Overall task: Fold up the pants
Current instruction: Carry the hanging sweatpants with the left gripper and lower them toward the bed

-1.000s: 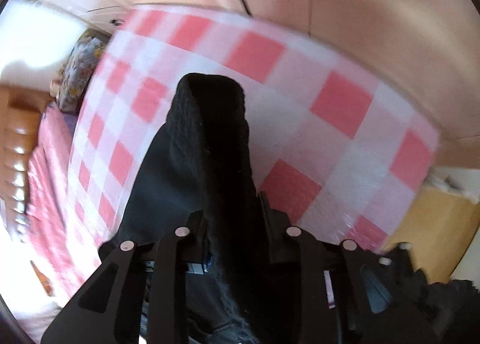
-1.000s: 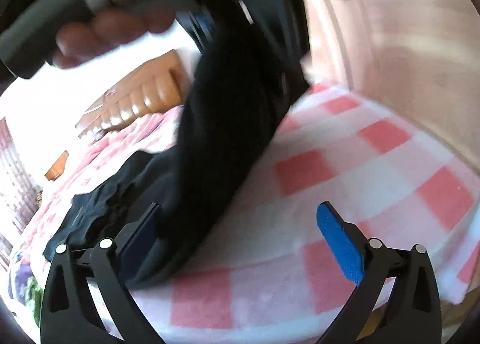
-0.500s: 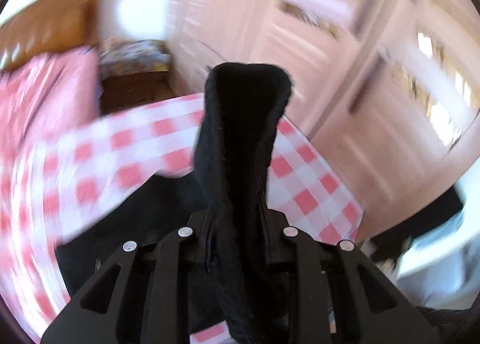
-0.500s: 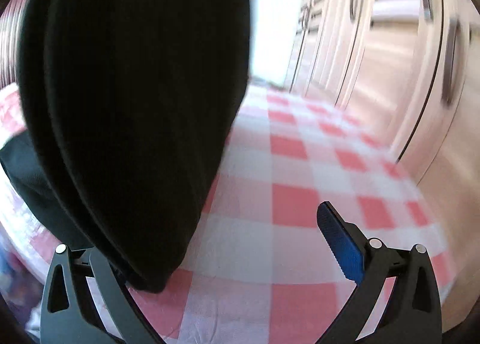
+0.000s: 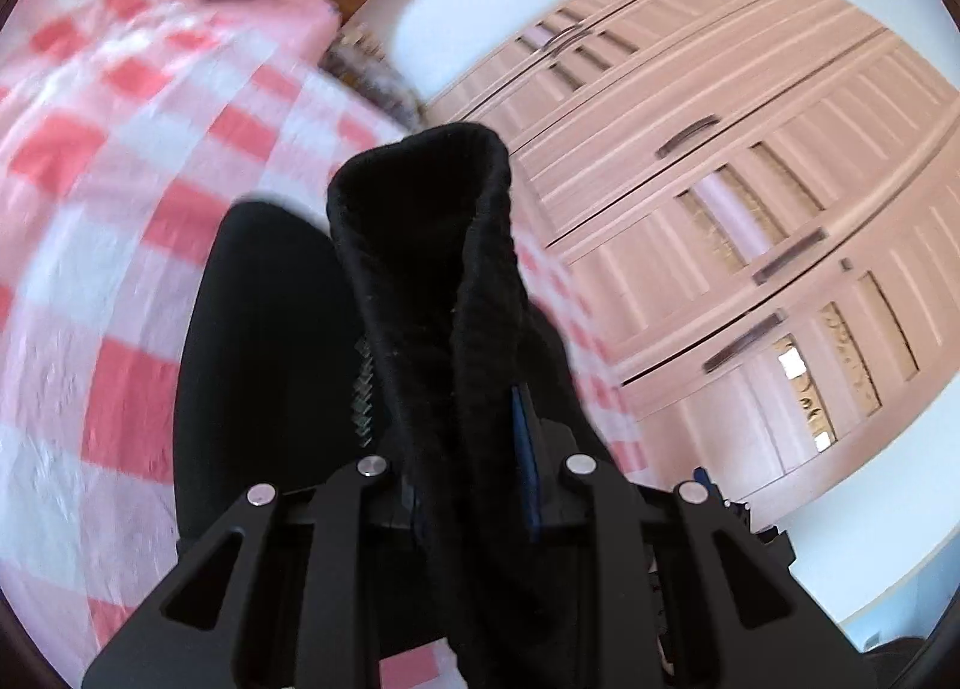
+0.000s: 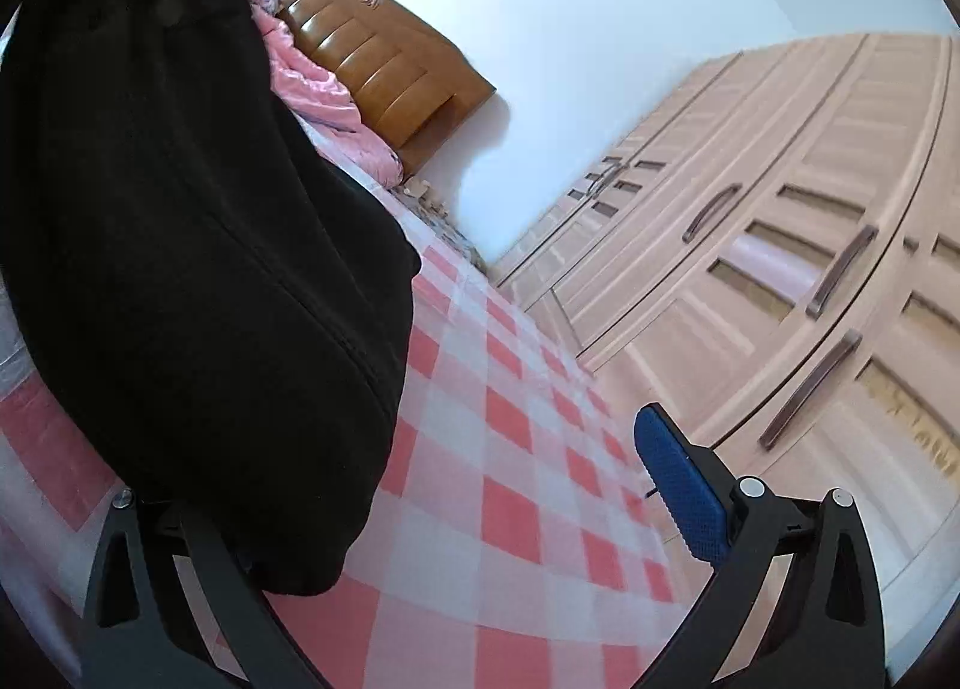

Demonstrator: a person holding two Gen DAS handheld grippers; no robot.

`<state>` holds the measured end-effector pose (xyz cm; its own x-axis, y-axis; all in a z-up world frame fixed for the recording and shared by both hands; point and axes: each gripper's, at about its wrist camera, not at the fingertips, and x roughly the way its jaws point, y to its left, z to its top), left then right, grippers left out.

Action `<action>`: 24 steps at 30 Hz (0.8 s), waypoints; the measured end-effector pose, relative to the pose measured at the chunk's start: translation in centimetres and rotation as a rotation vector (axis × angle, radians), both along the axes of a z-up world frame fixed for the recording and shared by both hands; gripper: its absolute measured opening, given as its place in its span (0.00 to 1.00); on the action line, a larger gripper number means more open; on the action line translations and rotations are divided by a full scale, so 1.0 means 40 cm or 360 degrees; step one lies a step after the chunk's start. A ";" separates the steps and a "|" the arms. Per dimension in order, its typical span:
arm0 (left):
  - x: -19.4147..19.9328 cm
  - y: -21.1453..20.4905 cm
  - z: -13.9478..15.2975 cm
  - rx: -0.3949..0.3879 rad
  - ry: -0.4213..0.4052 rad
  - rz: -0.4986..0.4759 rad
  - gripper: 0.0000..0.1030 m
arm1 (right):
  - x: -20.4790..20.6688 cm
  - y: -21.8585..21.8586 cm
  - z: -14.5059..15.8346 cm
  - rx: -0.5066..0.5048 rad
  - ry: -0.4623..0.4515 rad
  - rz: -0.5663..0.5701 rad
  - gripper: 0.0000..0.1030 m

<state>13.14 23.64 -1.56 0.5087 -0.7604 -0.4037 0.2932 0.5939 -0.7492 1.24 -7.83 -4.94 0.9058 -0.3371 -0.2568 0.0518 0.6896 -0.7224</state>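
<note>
The black pants (image 5: pixel 420 221) stand up as a ribbed fold between the fingers of my left gripper (image 5: pixel 456 419), which is shut on them; more black cloth hangs below over the bed. In the right wrist view the pants (image 6: pixel 180 269) hang as a large dark mass at the left, draped in front of the left finger and hiding it. My right gripper (image 6: pixel 474 467) stands wide open, its blue pad (image 6: pixel 678 497) bare and apart from the cloth. Both grippers are above the pink and white checked sheet (image 6: pixel 510 479).
The checked bed (image 5: pixel 120 209) runs to a wooden headboard (image 6: pixel 384 71) with a pink quilt (image 6: pixel 324 107) heaped before it. A tall pale wardrobe (image 6: pixel 780 269) with dark handles lines the right side, close to the bed's edge. A white wall lies behind.
Both views have rolled and swung round. The left gripper carried the pants across the bed toward the headboard end, still gripped. The right gripper stayed open, and the hand seen earlier is gone from its view.
</note>
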 end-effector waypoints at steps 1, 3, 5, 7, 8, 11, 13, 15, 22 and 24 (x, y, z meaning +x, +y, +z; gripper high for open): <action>-0.004 0.008 0.011 -0.0017 -0.0023 0.0007 0.21 | 0.000 0.010 0.001 -0.0047 -0.0010 0.0016 0.96; -0.009 0.036 0.013 -0.0067 -0.0030 0.0037 0.21 | -0.004 0.038 -0.001 -0.0139 -0.0021 0.0065 0.96; -0.011 0.055 -0.025 -0.0080 0.0024 0.0071 0.21 | -0.017 0.049 -0.005 -0.0201 -0.0017 0.0136 0.96; -0.004 0.081 -0.099 -0.0104 0.0134 0.0114 0.21 | -0.041 0.066 -0.016 -0.0253 -0.0003 0.0237 0.96; -0.003 0.094 -0.121 -0.0120 0.0169 0.0129 0.21 | -0.050 0.070 -0.018 -0.0245 0.0024 0.0295 0.96; -0.009 0.125 -0.145 -0.0234 0.0130 0.0134 0.21 | -0.070 0.045 0.016 -0.0091 0.0125 0.0452 0.96; -0.005 0.119 -0.137 -0.0200 0.0132 0.0139 0.21 | -0.077 0.014 0.048 0.0095 0.0240 0.0543 0.96; 0.001 0.115 -0.130 -0.0174 0.0136 0.0129 0.21 | -0.052 -0.056 0.096 0.0498 0.0455 0.0618 0.96; 0.018 0.116 -0.103 -0.0016 0.0136 0.0117 0.23 | 0.038 -0.224 0.165 0.1722 0.0777 0.0903 0.96; 0.013 0.130 -0.112 0.0072 0.0143 0.0173 0.31 | 0.057 -0.196 0.163 0.1681 0.0814 0.0917 0.96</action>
